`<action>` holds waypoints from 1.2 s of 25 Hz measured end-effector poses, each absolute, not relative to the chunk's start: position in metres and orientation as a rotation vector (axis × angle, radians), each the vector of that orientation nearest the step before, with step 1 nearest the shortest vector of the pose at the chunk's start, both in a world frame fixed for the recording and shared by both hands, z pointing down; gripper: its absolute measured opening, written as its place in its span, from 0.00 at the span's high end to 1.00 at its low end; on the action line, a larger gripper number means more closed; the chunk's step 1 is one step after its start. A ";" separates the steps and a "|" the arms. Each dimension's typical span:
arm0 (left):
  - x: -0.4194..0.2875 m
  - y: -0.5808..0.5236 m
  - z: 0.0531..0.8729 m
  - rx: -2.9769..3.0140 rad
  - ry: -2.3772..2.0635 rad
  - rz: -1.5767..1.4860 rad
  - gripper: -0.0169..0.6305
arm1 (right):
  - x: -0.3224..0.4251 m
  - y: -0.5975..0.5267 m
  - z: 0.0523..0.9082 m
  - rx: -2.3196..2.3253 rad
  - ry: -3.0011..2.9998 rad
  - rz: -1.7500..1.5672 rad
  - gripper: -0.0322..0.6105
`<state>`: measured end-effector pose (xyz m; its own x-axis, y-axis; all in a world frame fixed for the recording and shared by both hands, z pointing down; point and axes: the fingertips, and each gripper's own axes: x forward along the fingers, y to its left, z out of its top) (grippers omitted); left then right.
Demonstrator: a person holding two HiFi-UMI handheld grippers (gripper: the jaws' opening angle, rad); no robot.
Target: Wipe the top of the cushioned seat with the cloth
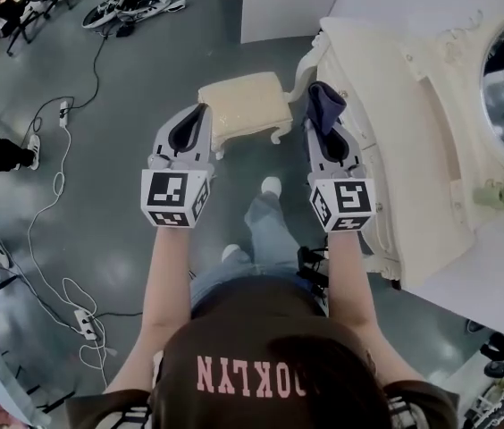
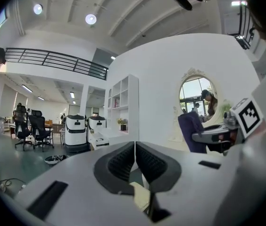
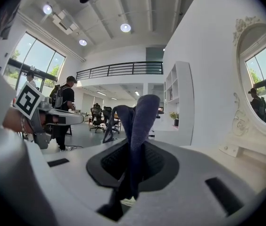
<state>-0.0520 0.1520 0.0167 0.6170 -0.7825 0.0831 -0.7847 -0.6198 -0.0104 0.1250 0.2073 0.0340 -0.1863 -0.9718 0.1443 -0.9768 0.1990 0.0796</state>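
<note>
Both are held up at mid-frame, wiping not yet begun. The right gripper point(image 1: 317, 120) pinches the cloth point(image 1: 326, 103) upright, seemingly ready to carry down; the left gripper point(image 1: 197, 113) is closed on nothing. The seat point(image 1: 247, 105) sits upper centre, between them

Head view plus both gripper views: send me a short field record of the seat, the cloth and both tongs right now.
seat: cream cushioned seat on the floor beside the cream vanity, top bare
left tongs: shut, nothing between them
right tongs: shut on the dark cloth
cloth: sticks up out of the right tongs, held in the air, not on the seat
wiping: not yet begun
</note>
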 end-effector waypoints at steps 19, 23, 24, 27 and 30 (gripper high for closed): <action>0.043 -0.028 0.059 2.623 -1.514 0.248 0.96 | 0.214 -0.002 0.069 1.622 -2.438 0.176 0.90; 0.050 -0.046 0.073 2.605 -1.535 0.293 0.96 | 0.218 -0.028 0.090 1.548 -2.445 0.213 0.90; 0.050 -0.050 0.077 2.600 -1.536 0.304 0.96 | 0.218 -0.033 0.096 1.535 -2.446 0.224 0.90; 0.047 -0.063 0.090 2.571 -1.545 0.320 0.96 | 0.217 -0.047 0.117 1.501 -2.440 0.259 0.90; 0.040 -0.076 0.101 2.544 -1.562 0.315 0.96 | 0.216 -0.056 0.138 1.483 -2.426 0.287 0.90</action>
